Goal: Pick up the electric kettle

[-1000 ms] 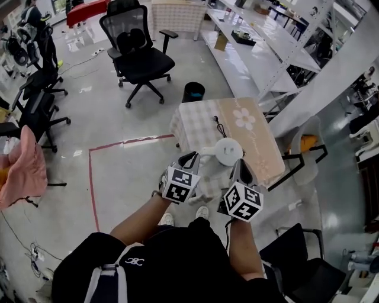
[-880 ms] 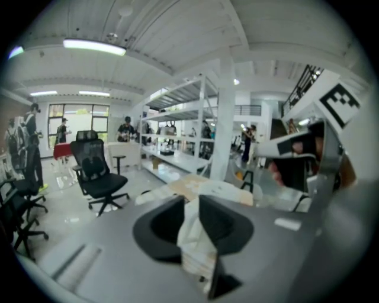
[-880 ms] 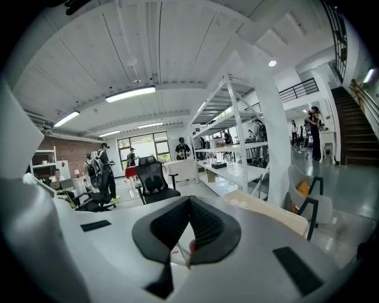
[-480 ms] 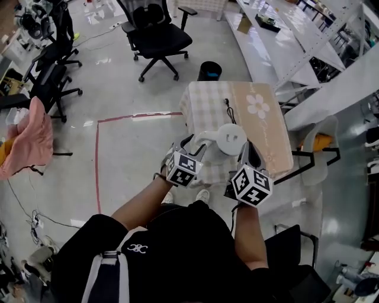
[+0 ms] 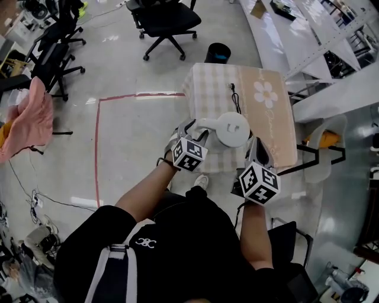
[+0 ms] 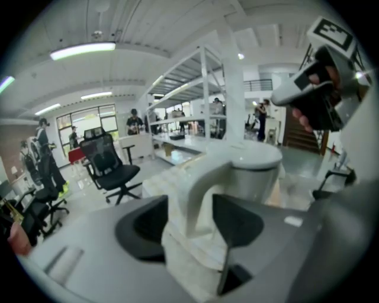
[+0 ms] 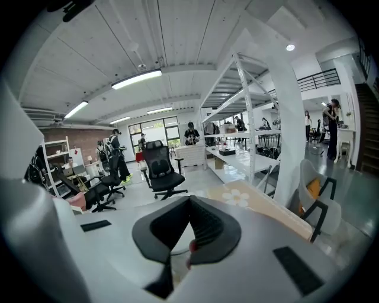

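A white electric kettle [image 5: 232,129] stands on a small table [image 5: 207,89] covered with a checked and flowered cloth. Its curved handle [image 5: 204,124] points to the left. My left gripper [image 5: 190,129] is at that handle. In the left gripper view the handle [image 6: 198,177] stands upright between the two dark pads [image 6: 237,222], and the jaws are opening, not pressing on it. The kettle body [image 6: 254,171] is just behind. My right gripper [image 5: 258,149] hangs to the right of the kettle, apart from it. Its jaws [image 7: 189,204] meet at the tips with nothing held.
A black cord [image 5: 235,97] lies on the cloth behind the kettle. A black bin [image 5: 219,52] and a black office chair [image 5: 166,18] stand beyond the table. White shelving [image 5: 320,35] and a chair [image 5: 323,142] are at the right. Red tape [image 5: 98,148] marks the floor on the left.
Both grippers have come forward and down towards the kettle. The left gripper's jaws have spread apart and now stand on either side of the handle.
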